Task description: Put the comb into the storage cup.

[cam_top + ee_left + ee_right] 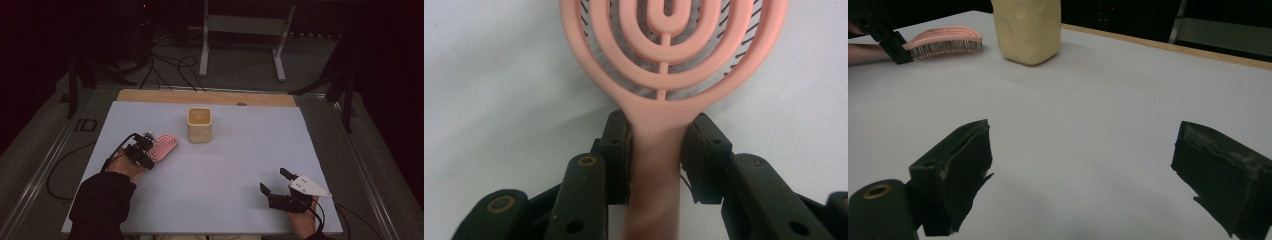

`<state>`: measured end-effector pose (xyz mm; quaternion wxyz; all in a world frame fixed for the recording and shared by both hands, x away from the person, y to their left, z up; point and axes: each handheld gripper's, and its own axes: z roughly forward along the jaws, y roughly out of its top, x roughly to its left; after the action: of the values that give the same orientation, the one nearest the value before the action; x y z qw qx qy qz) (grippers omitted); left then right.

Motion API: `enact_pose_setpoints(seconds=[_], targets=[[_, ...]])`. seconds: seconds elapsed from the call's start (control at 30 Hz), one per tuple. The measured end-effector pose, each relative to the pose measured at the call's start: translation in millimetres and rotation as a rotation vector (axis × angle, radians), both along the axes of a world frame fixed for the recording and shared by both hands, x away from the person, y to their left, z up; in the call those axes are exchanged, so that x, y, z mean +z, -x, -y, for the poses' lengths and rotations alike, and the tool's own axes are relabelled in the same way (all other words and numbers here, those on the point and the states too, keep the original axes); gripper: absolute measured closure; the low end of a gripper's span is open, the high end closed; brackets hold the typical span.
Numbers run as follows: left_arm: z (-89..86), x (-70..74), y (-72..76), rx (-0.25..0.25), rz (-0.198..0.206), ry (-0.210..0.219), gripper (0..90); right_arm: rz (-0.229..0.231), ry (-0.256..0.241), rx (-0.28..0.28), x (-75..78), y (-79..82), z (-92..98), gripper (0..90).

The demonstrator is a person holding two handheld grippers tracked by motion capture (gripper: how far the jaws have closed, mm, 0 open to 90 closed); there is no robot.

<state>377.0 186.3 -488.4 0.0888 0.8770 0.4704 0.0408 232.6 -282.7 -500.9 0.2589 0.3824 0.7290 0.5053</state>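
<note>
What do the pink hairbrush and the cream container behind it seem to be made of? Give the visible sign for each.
Pink hairbrush: probably moulded plastic, matte; smooth one-piece concentric loops with dark bristles showing between them. Left gripper clamps its handle. Cream container: possibly plastic or glazed ceramic; smooth, rounded-square walls with a soft sheen, so the look leaves it open.

The table [210, 175] is seen from high above, looking forward and down. The pink brush [674, 55] is seen very close in the left gripper view. It is seen far off, low across the table, in the right gripper view.
</note>
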Motion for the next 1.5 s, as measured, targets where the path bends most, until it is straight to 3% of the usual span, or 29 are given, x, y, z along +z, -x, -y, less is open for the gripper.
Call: enact_pose_setpoints(seconds=[0.43, 0.9, 1.07, 1.3, 1.5], targets=[[1.8, 2.0, -3.4, 0.001, -0.059, -0.015, 69.4, -0.005, 0.002, -0.001, -0.4, -0.4, -0.4, 8.8], [-1.4, 0.7, -2.8, 0.055, -0.064, 0.024, 68.8, -0.006, 0.012, -0.003, -0.7, -0.6, -1.2, 8.8], [0.5, 0.9, -0.7, 0.047, -0.045, 0.008, 69.9, -0.008, 0.014, -0.003, -0.7, -0.5, -1.4, 8.8], [-0.2, 2.8, 1.9, 0.057, -0.012, 0.054, 70.2, -0.011, 0.012, -0.007, -0.9, -1.0, 0.2, 8.8], [3.9, 7.0, 4.5, 0.054, 0.025, 0.061, 70.2, -0.011, 0.012, -0.007, -0.9, -0.9, 0.0, 8.8]])
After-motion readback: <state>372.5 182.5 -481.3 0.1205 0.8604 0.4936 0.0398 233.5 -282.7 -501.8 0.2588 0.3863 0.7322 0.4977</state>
